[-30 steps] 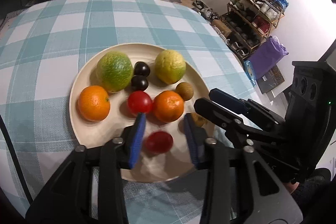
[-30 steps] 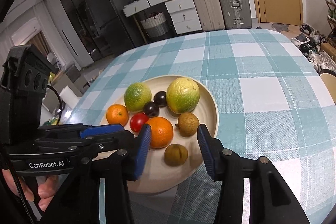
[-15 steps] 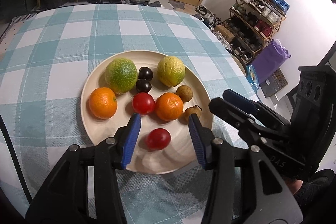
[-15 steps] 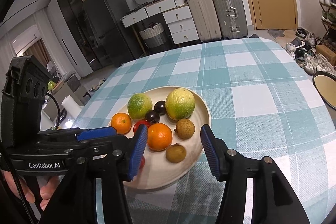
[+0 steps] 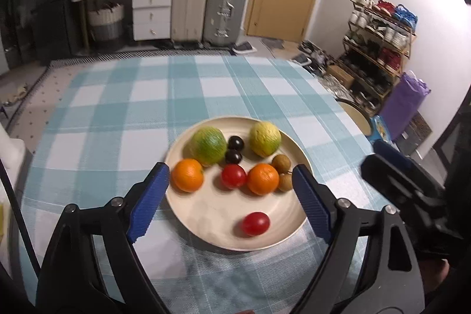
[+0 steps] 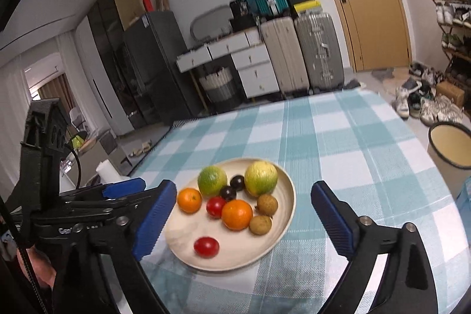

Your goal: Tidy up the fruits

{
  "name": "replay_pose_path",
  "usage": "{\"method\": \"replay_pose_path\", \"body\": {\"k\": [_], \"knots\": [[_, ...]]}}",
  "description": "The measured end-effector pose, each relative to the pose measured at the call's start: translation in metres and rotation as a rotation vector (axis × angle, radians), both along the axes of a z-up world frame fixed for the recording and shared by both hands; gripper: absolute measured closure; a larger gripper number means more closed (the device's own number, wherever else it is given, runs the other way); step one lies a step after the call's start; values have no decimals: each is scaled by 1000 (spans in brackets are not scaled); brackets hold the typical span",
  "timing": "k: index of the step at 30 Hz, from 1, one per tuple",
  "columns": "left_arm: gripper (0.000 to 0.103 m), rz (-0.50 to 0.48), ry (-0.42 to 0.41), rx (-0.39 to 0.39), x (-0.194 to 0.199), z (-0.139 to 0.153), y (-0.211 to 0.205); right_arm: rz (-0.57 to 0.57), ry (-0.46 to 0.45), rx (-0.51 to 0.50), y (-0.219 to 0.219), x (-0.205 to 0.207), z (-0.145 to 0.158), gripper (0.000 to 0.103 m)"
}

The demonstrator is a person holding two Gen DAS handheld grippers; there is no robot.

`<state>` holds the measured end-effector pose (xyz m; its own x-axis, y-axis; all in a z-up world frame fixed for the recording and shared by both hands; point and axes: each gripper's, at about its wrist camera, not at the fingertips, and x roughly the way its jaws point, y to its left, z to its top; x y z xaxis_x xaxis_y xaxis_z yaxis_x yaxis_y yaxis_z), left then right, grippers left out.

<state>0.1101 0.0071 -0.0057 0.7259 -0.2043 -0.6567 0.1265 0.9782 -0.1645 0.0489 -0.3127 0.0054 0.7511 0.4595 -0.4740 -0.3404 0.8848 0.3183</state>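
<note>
Nine fruits lie on the round cream plate (image 5: 297, 222) on the checked counter (image 5: 123, 114). Left tool (image 5: 232, 193) and right tool (image 6: 244, 214) have just been opening; both stand wide, nothing between them. The small oval red tomato (image 5: 255, 223) sits alone near the front rim, long axis apparently crosswise. Advise nudging it gently toward its twin to avoid rolling.

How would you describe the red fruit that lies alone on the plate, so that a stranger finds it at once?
On the checked tablecloth stands a round cream plate of fruit. Most pieces crowd its far half; the lone red fruit lies on the bare near part, closest to the grippers. The other red fruit touches an orange, whereas this one touches nothing.
</note>
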Motion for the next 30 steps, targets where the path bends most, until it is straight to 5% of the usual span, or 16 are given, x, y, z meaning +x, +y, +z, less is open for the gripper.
{"method": "replay_pose_path", "body": {"k": [10,30], "knots": [[1,49,-81,18,-26,18,6,-7,-80,2,-3,-24,24,1],[1,124,-184,28,-76,33,28,-1,-188,-56,2,-75,47,0]]}}
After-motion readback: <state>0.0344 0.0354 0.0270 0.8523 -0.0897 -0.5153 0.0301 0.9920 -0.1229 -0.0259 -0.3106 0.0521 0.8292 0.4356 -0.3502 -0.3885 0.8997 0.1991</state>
